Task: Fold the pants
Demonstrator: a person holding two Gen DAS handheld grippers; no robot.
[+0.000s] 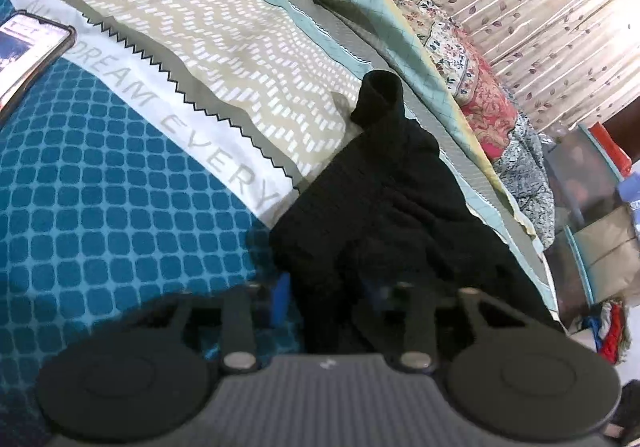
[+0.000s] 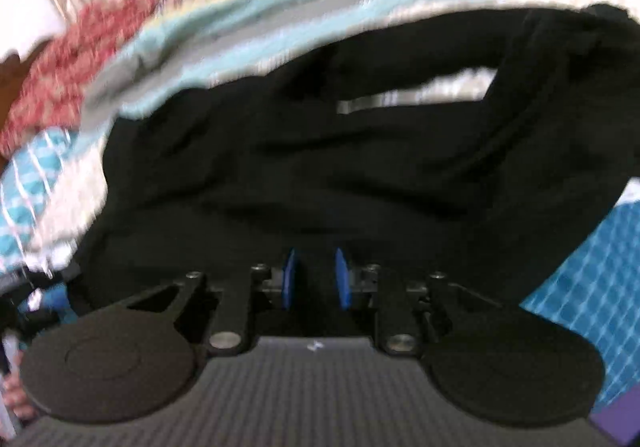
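The black pants (image 1: pixel 384 207) lie bunched on the patterned bedsheet (image 1: pixel 120 207), one rolled end sticking up at the far side. In the left wrist view the cloth drapes over my left gripper (image 1: pixel 326 297); one blue pad (image 1: pixel 282 299) shows at the cloth's edge, the other is hidden under it. In the right wrist view, which is blurred, the pants (image 2: pixel 340 167) fill the middle. My right gripper (image 2: pixel 316 279) sits against the cloth with its blue pads (image 2: pixel 289 279) a narrow gap apart; dark cloth lies between them.
A phone (image 1: pixel 32 51) lies on the bed at the far left. A floral quilt (image 1: pixel 472 59) is heaped along the bed's far edge, with a leaf-print curtain (image 1: pixel 540 7) behind. Boxes and clutter (image 1: pixel 600 239) stand beside the bed on the right.
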